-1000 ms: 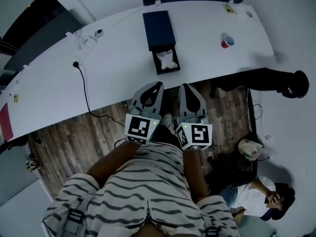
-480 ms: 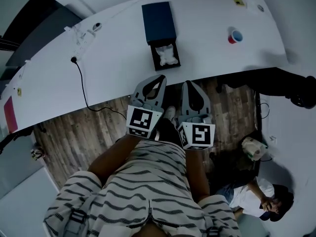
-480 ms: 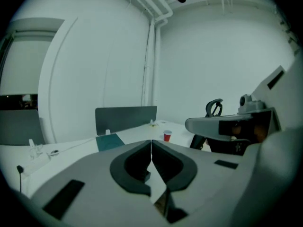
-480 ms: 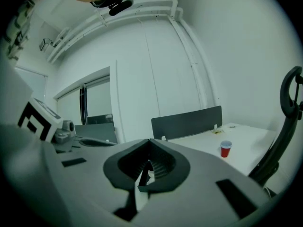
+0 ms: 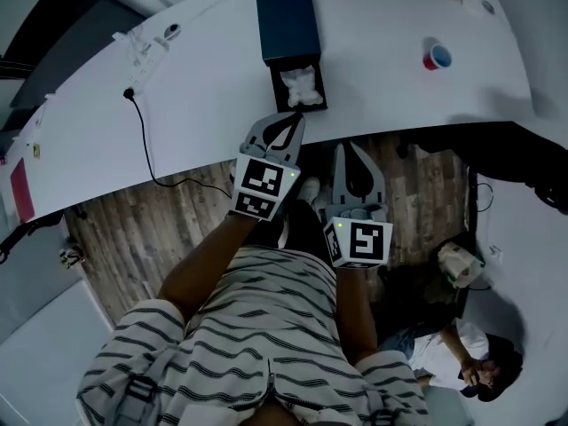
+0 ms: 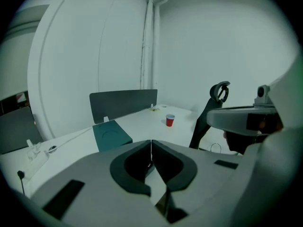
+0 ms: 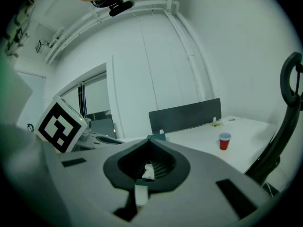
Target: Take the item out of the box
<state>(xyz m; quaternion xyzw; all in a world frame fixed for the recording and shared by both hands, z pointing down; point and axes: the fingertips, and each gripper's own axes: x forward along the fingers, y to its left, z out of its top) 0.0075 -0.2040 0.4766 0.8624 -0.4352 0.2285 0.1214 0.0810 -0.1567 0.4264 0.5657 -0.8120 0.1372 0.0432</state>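
Note:
A dark blue box [image 5: 287, 23] lies on the white table [image 5: 195, 105], also in the left gripper view [image 6: 111, 134]. Its black inner tray [image 5: 302, 107] is slid out toward the table's near edge. A crumpled white item [image 5: 299, 84] lies in the tray. My left gripper [image 5: 299, 116] [image 6: 151, 142] is shut and empty, its tip over the table edge just short of the tray. My right gripper [image 5: 353, 146] [image 7: 151, 137] hangs lower and to the right over the floor, jaws together, holding nothing.
A red cup [image 5: 436, 57] [image 6: 170, 120] stands on the table's right part. A black cable [image 5: 146, 149] runs off the table's left side. A dark divider panel [image 6: 123, 104] stands behind the table. A person [image 5: 453, 353] sits on the floor at lower right.
Both grippers have moved forward toward the table. The left one went further, and its tip now reaches the table edge by the tray. The box and the item have not moved.

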